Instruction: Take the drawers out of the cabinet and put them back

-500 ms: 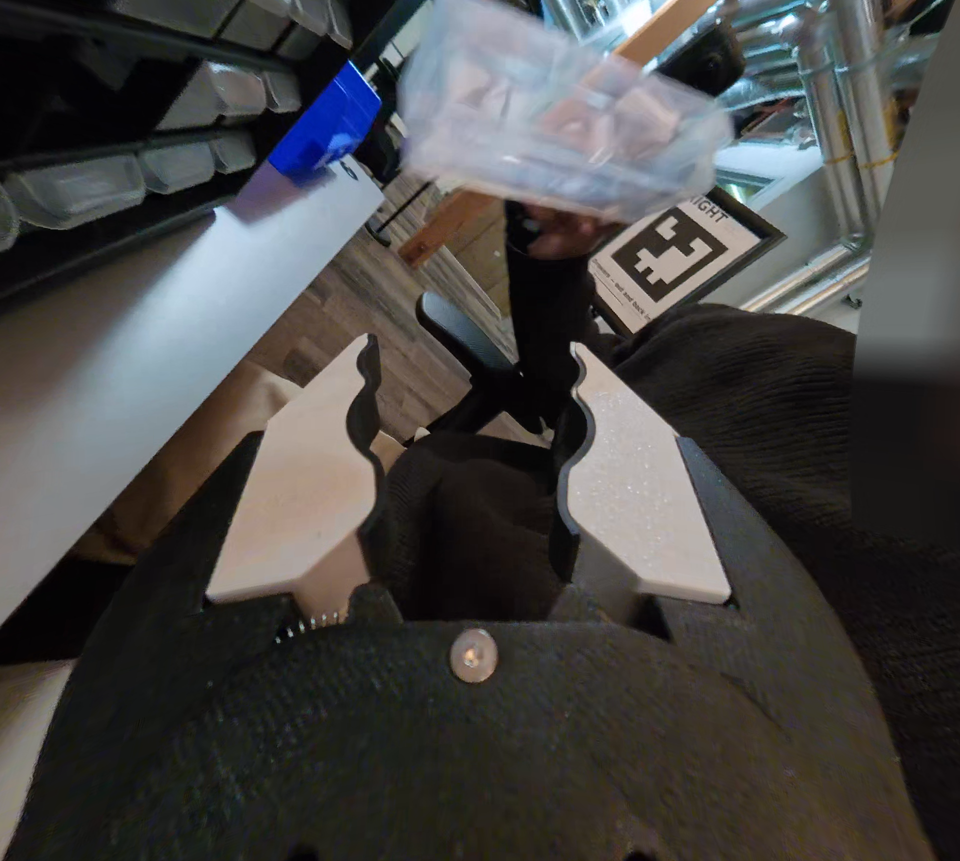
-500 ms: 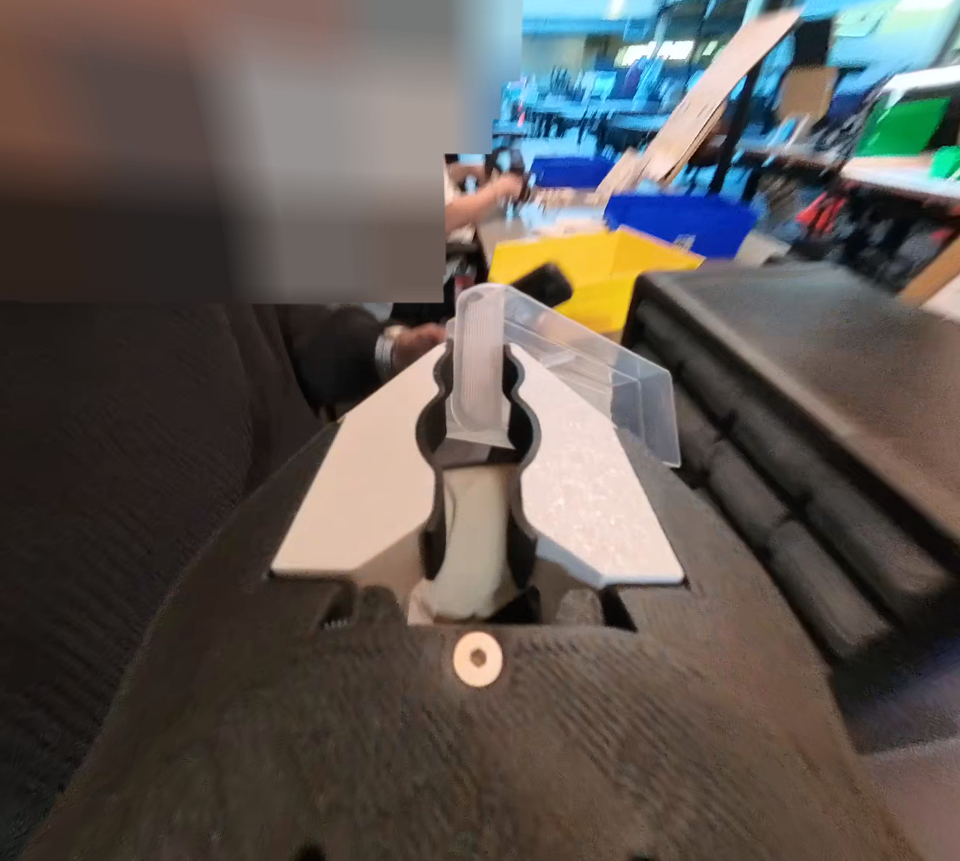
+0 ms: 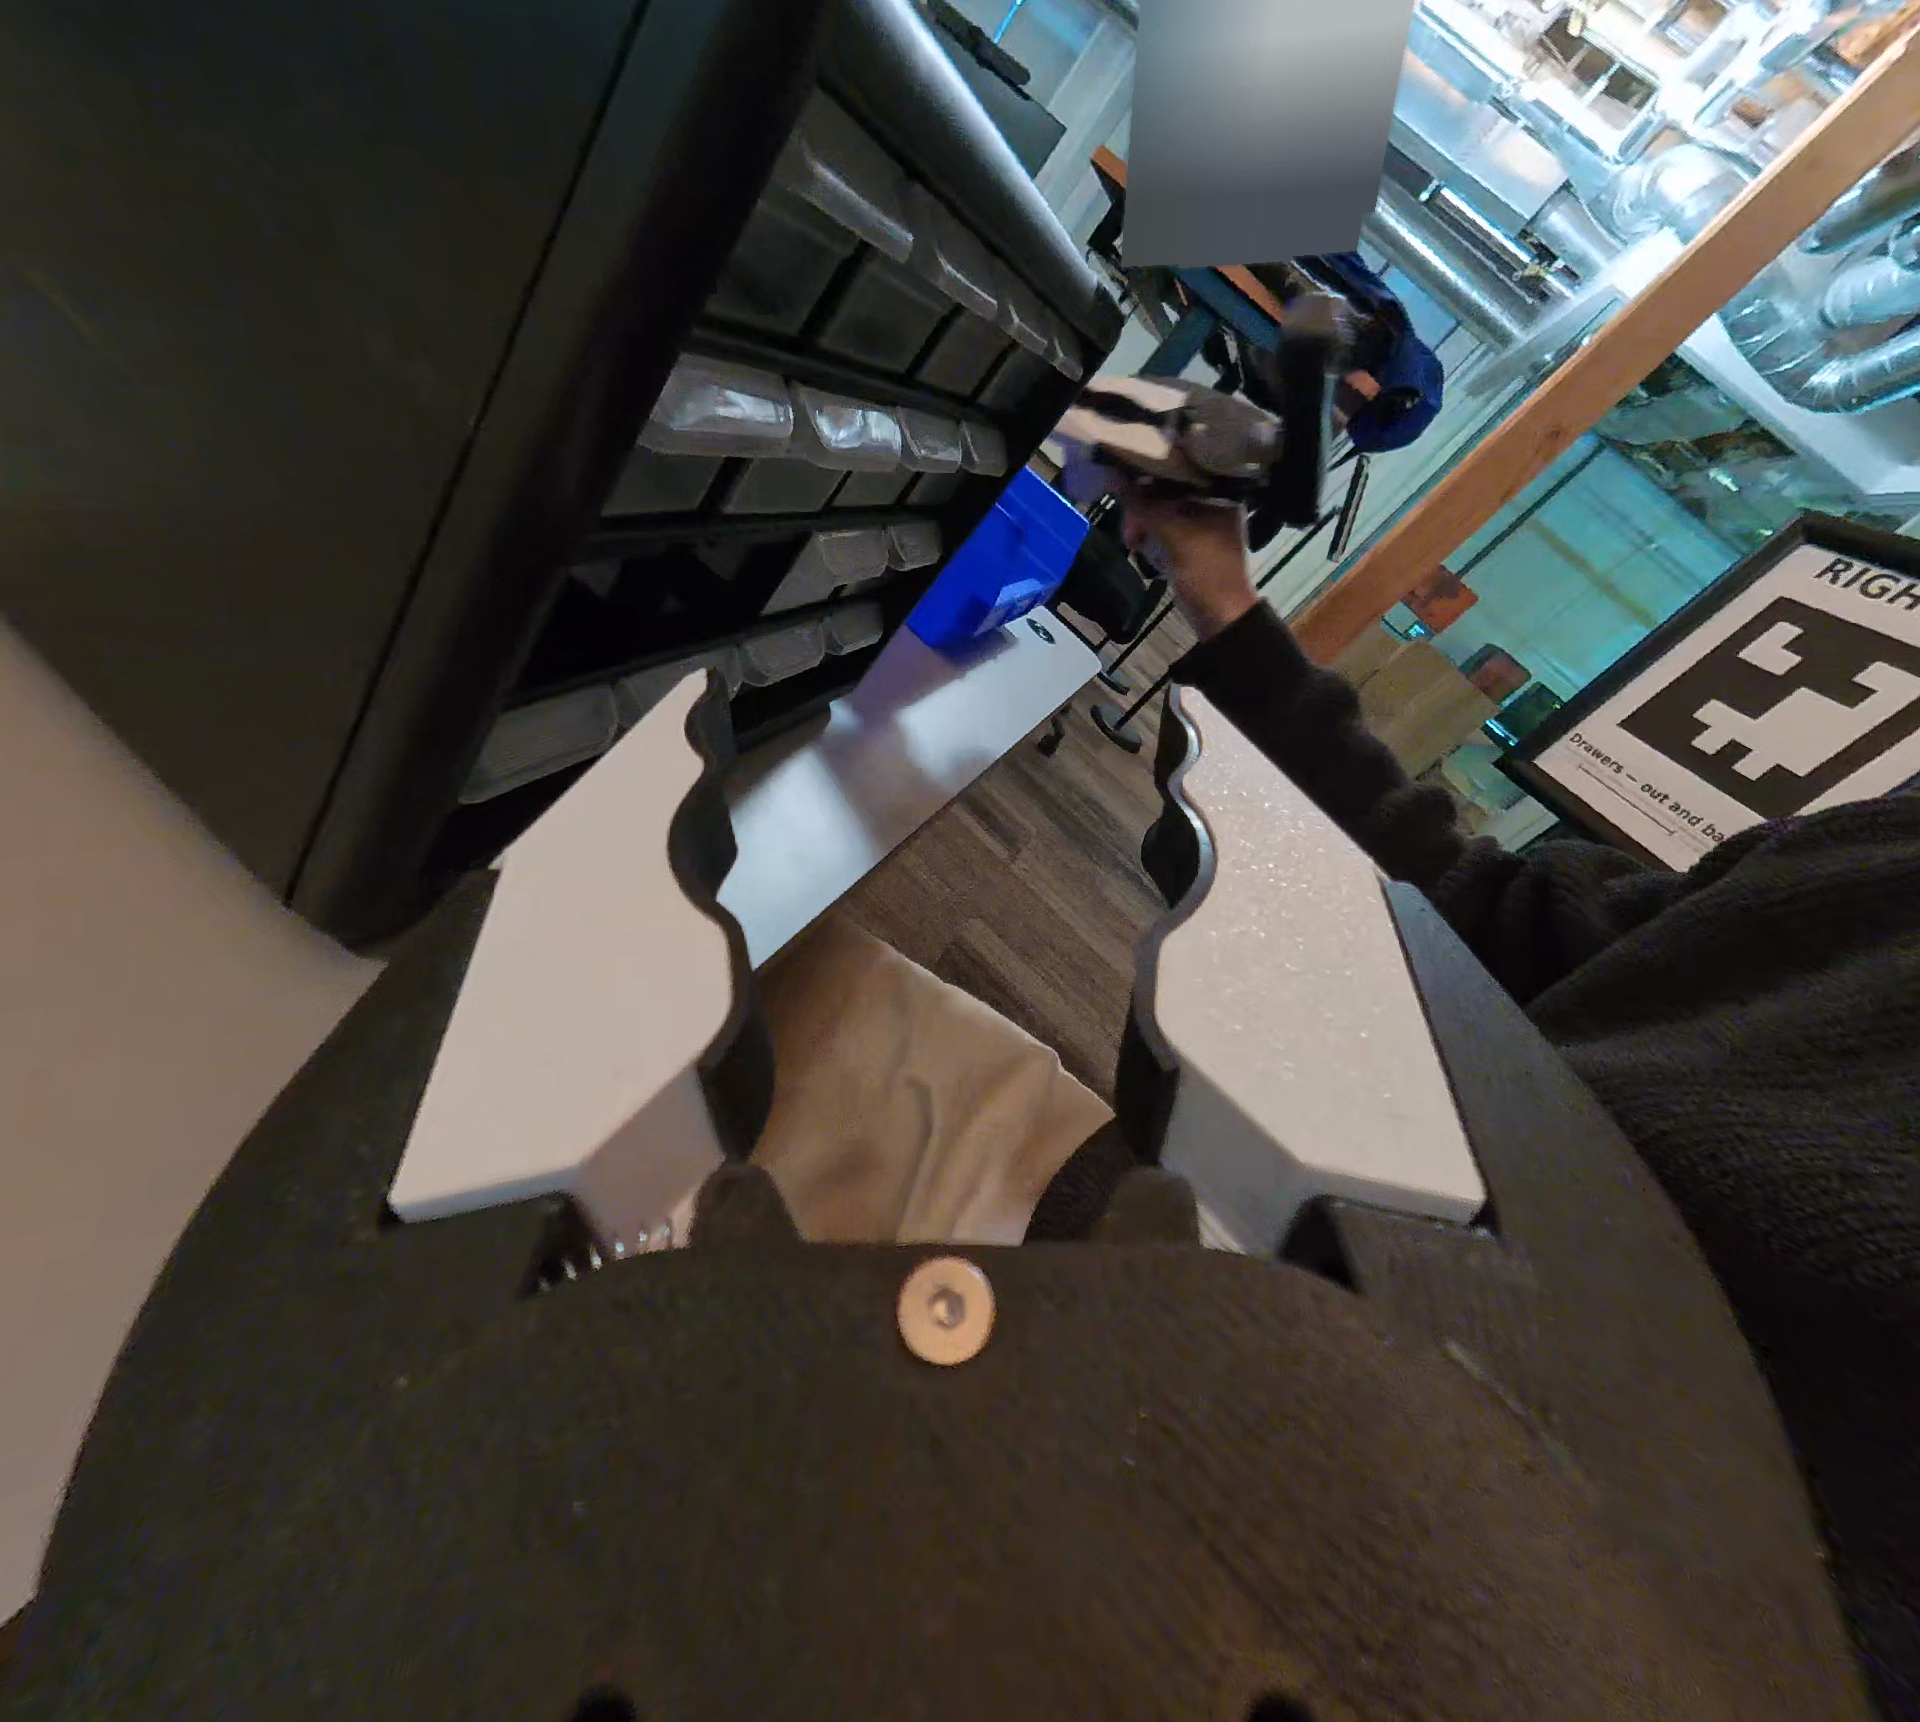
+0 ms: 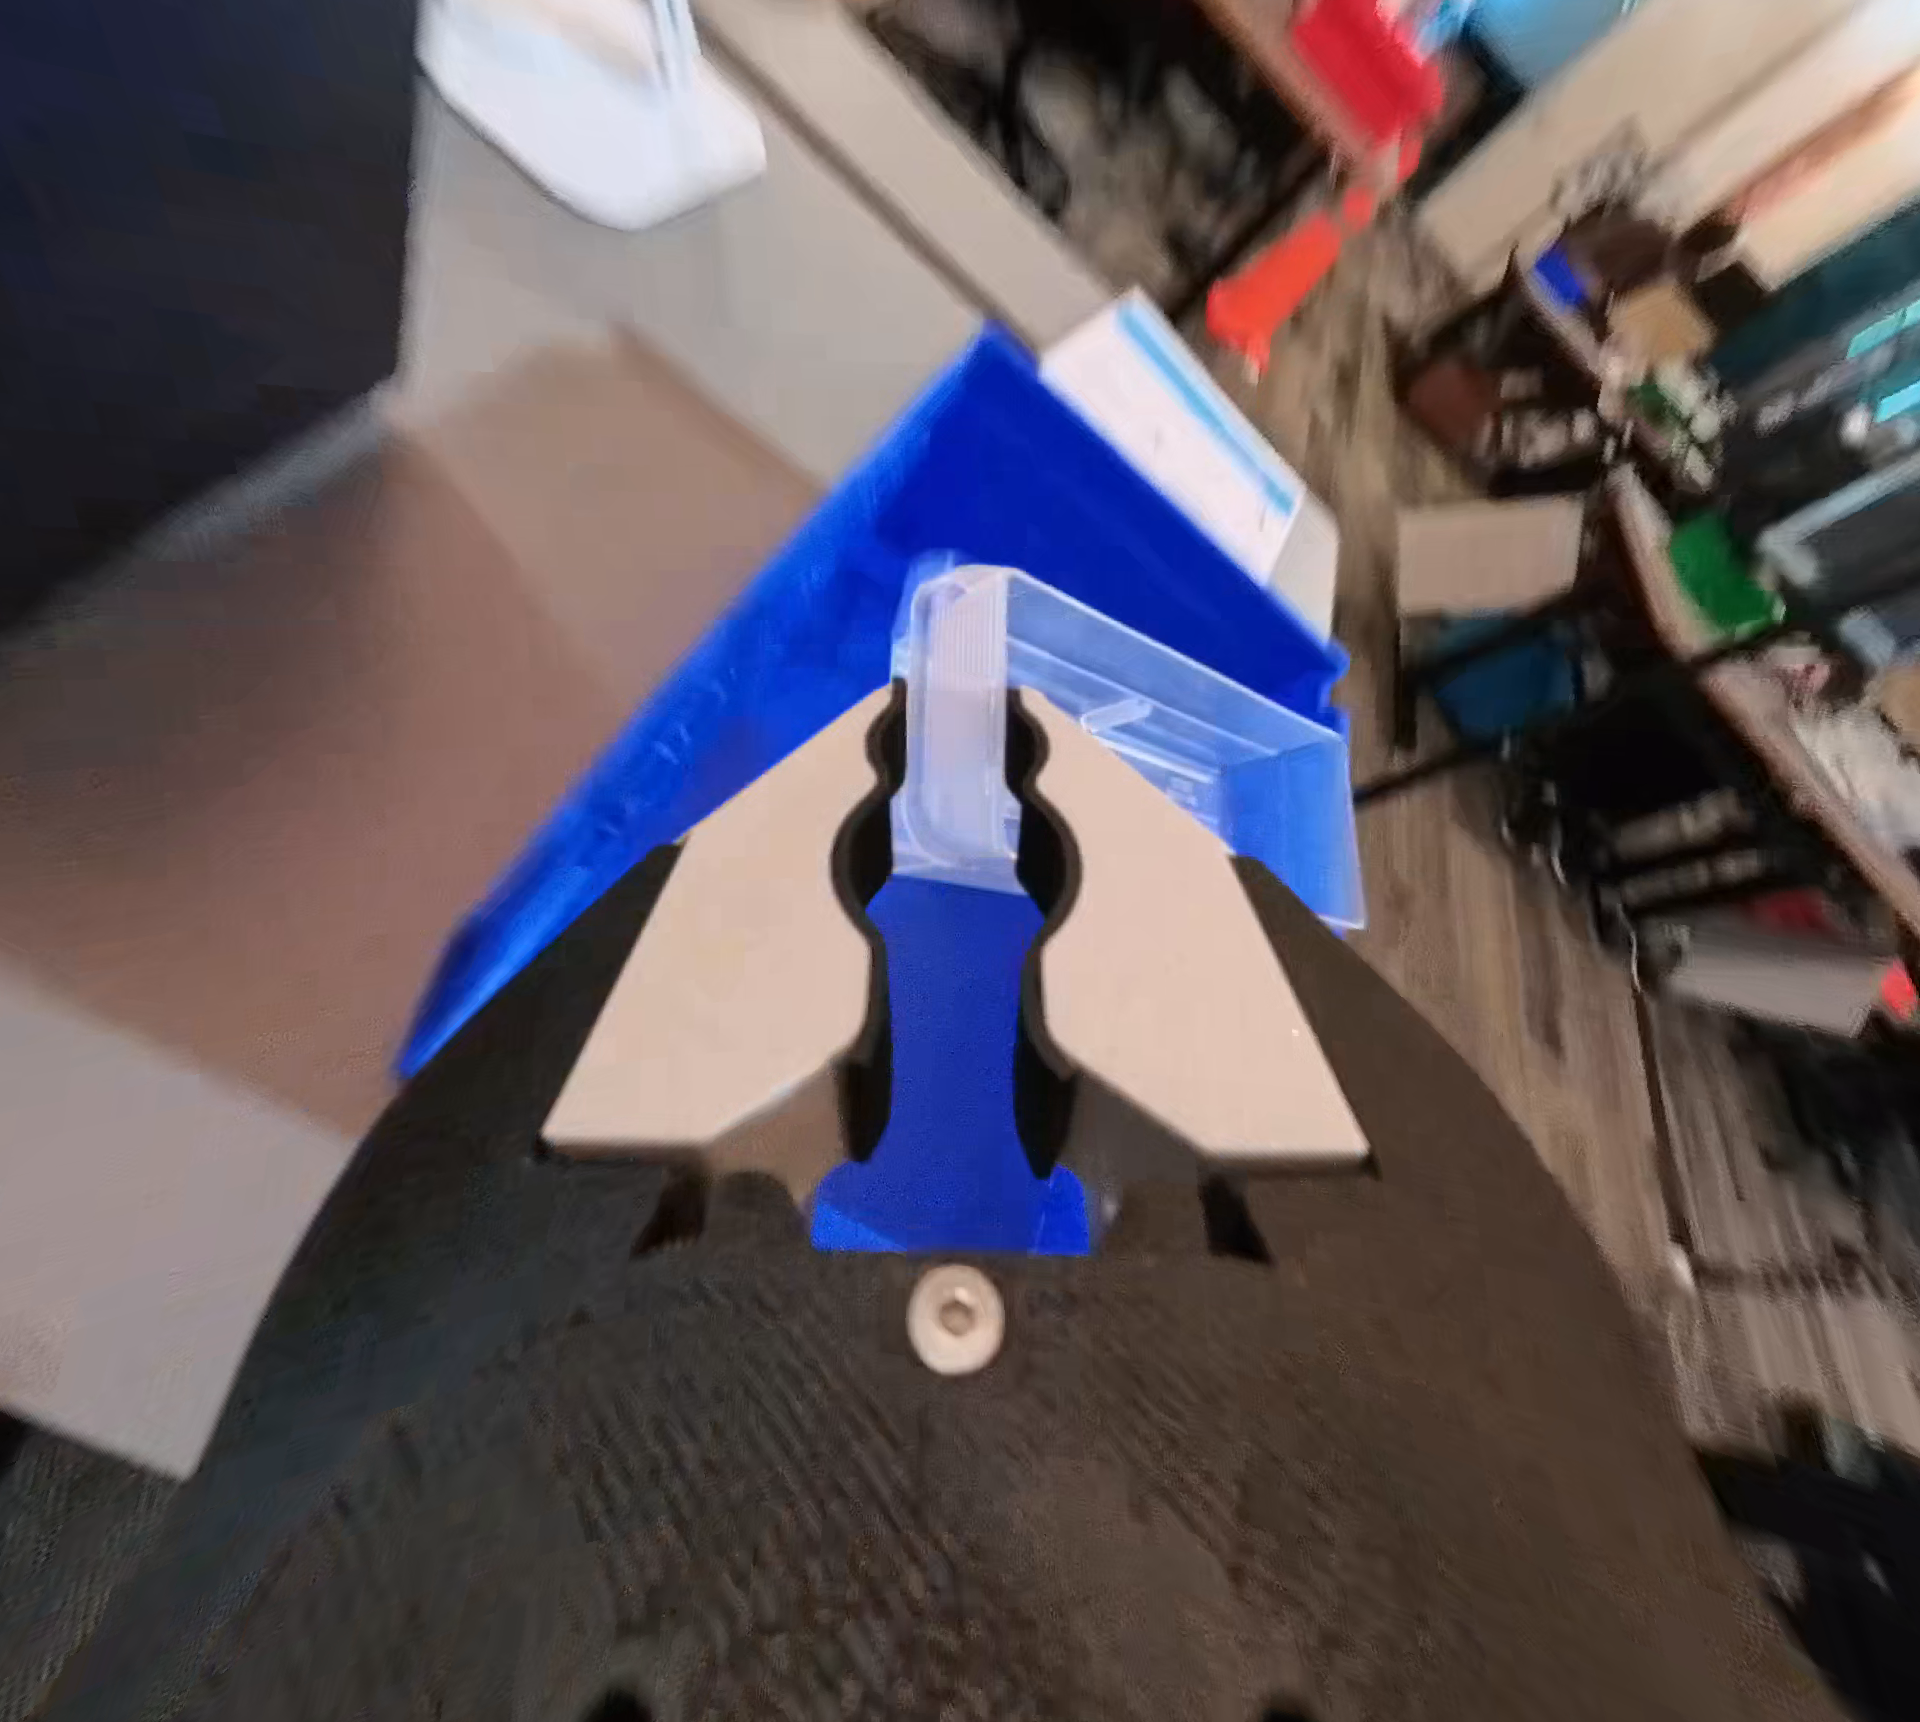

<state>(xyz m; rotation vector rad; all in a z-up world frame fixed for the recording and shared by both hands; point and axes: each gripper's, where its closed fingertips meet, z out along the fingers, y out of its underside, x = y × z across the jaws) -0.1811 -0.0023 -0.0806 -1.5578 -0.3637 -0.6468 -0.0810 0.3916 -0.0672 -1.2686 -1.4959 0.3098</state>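
Right gripper is clamped tight on the front tab of a clear drawer, held right above the blue bin. Left gripper is spread wide with nothing in it, low beside the black cabinet, which sits left of that bin.

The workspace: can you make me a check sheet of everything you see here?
Surface: white table, mostly bare where visible.
Job's things: black cabinet stands on the table, some slots empty; one clear drawer is out, held over a blue bin.
Clutter: white box behind the bin.
Grippers: left hand-held gripper open, empty; right hand-held gripper shut on the drawer's handle.
Cables: nothing seen.
Surroundings: wood floor, ceiling pipes, wooden beam, framed marker sign, blurred shelves.
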